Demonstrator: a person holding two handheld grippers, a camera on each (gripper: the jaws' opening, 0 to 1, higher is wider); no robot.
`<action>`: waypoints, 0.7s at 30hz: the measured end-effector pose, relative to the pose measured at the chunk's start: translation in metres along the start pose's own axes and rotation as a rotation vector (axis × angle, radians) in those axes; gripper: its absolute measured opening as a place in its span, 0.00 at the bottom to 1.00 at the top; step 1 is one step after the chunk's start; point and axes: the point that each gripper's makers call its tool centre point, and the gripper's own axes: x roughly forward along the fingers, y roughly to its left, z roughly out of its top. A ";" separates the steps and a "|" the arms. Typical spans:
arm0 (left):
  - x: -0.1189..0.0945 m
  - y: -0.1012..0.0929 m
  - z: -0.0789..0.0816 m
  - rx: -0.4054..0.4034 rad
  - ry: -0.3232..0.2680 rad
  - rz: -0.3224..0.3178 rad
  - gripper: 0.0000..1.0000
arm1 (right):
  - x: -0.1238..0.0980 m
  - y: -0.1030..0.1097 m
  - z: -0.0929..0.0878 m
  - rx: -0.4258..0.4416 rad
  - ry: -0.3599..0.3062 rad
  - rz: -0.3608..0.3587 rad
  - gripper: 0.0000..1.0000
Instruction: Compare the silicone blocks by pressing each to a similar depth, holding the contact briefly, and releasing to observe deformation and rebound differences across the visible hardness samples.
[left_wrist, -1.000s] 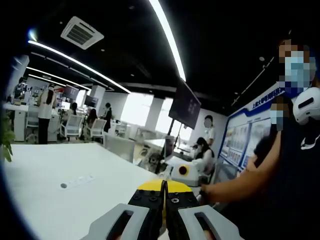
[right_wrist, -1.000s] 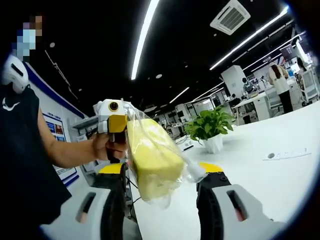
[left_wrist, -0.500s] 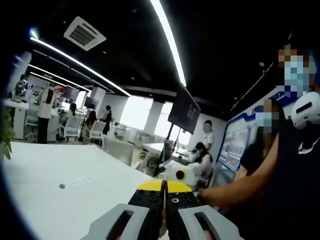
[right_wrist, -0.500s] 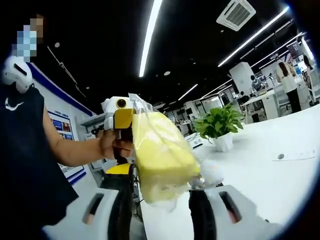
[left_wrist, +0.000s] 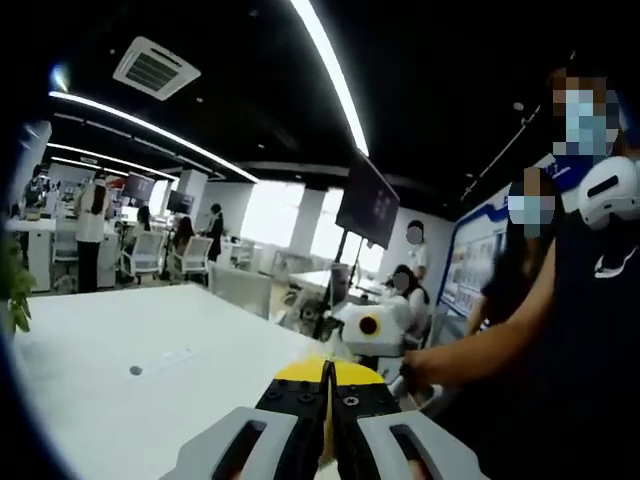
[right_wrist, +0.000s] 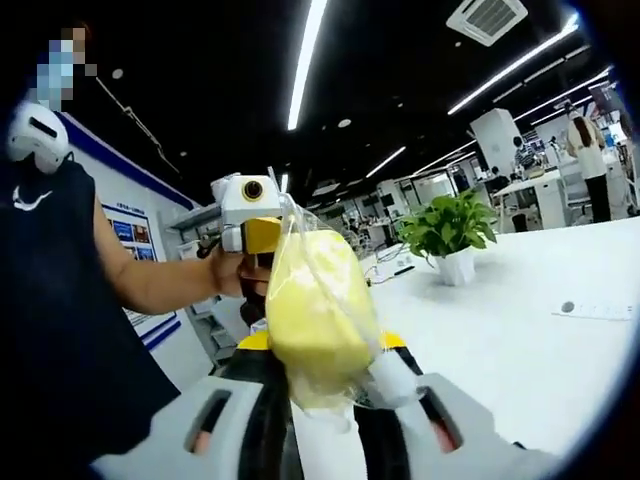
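Your right gripper (right_wrist: 325, 375) has its jaws squeezed in on the yellow silicone block (right_wrist: 312, 318), which sits in a clear plastic bag (right_wrist: 300, 245). The block stands up out of the jaws, long axis running away from the camera along the jaws, and it's up in the air, not resting on the bench (right_wrist: 520, 330). The sides look bulged a bit where the pads bite, so I'd say you're in the press-and-hold part on this sample.

Your left gripper (left_wrist: 327, 385) has its jaws pressed together with nothing visible between them. In the right gripper view it sits just behind the block, to the left, held up in your hand (right_wrist: 232, 275); whether it's touching the bag I can't tell. So the right one is doing all the work here and the left is simply near.

The thing the next move hinges on: the block is dead centre between the right jaws, so releasing just means spreading them straight apart. Judgement call, but with the block in mid-air, a full release could drop it, so ease off only enough to watch the rebound, or have the left one take the bag.

Room-wise you're fine: lots of open white bench to the right, a potted plant (right_wrist: 450, 235) well apart, and the bench edge runs below the jaws.
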 end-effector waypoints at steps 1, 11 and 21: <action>0.000 0.000 -0.001 0.001 0.000 -0.001 0.00 | 0.000 -0.001 -0.001 0.001 0.008 -0.002 0.17; 0.000 -0.004 -0.004 0.046 0.009 -0.016 0.02 | 0.001 0.002 -0.001 0.022 0.057 0.012 0.13; -0.002 -0.003 -0.009 0.040 0.028 0.001 0.01 | 0.001 0.006 -0.006 0.008 0.096 0.019 0.11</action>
